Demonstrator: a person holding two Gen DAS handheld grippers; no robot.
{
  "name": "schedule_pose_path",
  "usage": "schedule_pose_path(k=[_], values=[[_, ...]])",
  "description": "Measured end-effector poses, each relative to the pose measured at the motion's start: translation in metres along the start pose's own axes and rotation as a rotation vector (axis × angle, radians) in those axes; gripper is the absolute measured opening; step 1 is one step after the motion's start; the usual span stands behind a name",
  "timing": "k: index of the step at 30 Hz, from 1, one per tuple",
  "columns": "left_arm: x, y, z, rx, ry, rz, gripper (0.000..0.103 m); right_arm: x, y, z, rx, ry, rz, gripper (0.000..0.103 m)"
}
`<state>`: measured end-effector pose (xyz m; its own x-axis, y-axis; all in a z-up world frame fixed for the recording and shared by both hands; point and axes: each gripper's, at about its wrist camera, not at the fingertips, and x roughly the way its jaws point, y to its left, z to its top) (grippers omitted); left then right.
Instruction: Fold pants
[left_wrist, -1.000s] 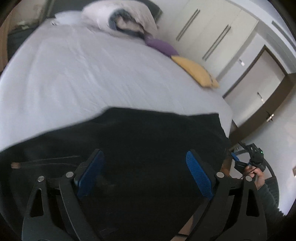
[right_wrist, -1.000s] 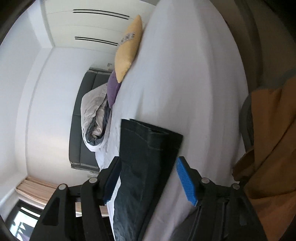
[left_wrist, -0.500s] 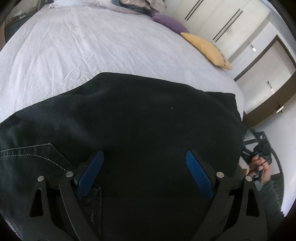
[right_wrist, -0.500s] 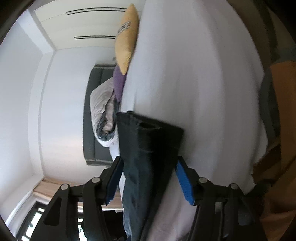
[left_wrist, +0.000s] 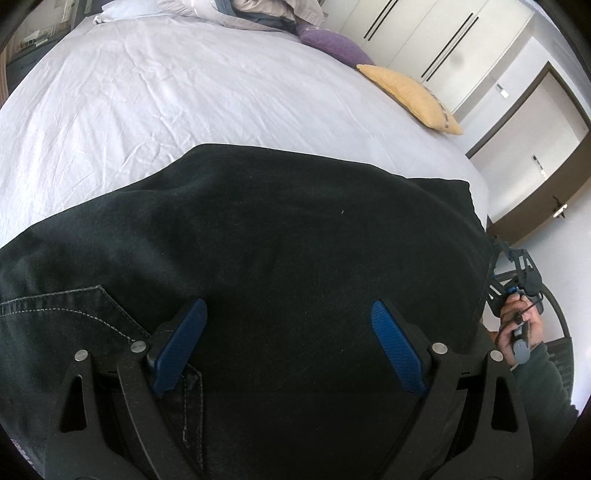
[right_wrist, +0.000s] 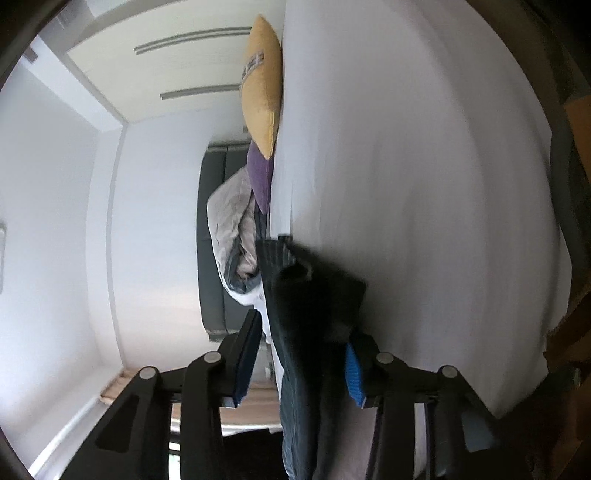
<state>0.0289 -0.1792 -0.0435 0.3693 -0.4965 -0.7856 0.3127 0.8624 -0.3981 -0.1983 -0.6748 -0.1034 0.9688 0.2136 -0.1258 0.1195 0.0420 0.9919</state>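
While its ribbed blue pads stand wide apart, the left gripper (left_wrist: 288, 343) hovers over the dark denim pants (left_wrist: 266, 258), gripping nothing. Beside it the right gripper (right_wrist: 299, 360) has narrowed its jaws around a hanging fold of the cloth. Beyond lies the creased white bed sheet (left_wrist: 177, 96).

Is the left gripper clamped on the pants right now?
No: the left gripper has its blue pads wide apart above the black pants, gripping no fabric.
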Motion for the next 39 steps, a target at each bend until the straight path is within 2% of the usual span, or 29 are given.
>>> schedule_pose_path(k=[5,10,13,17,19,23,30,33,36,39], values=[[-0.002,0.001,-0.001,0.000,-0.002,-0.002,0.091,-0.008,-0.007,0.009,0.048,-0.067,0.038,0.044],[0.000,-0.001,-0.002,0.011,-0.003,0.011,0.091,0.007,-0.004,0.005,0.006,0.020,0.046,0.044],[0.000,-0.002,-0.001,0.007,-0.004,0.010,0.091,0.015,-0.003,0.002,-0.001,0.038,0.075,0.044],[0.001,-0.002,-0.001,0.013,-0.004,0.014,0.091,0.020,0.000,0.003,-0.012,0.044,0.062,0.040],[0.001,-0.002,-0.001,0.014,-0.004,0.016,0.091,0.022,0.002,0.005,-0.025,0.042,0.031,0.025],[0.002,-0.002,-0.001,0.014,-0.003,0.017,0.091,0.025,0.006,0.006,-0.066,0.046,-0.051,0.011],[0.003,-0.004,-0.001,0.010,0.003,0.017,0.091,0.026,0.028,0.003,-0.172,0.022,-0.169,0.007],[0.000,-0.005,0.004,-0.029,0.008,0.015,0.091,0.026,0.031,0.001,-0.198,0.020,-0.201,0.006],[-0.006,-0.013,0.011,-0.059,-0.005,-0.052,0.091,0.028,0.034,0.001,-0.213,0.019,-0.226,0.006],[-0.003,-0.029,0.015,-0.004,-0.006,-0.074,0.091,0.029,0.033,0.001,-0.216,0.019,-0.238,0.005]])
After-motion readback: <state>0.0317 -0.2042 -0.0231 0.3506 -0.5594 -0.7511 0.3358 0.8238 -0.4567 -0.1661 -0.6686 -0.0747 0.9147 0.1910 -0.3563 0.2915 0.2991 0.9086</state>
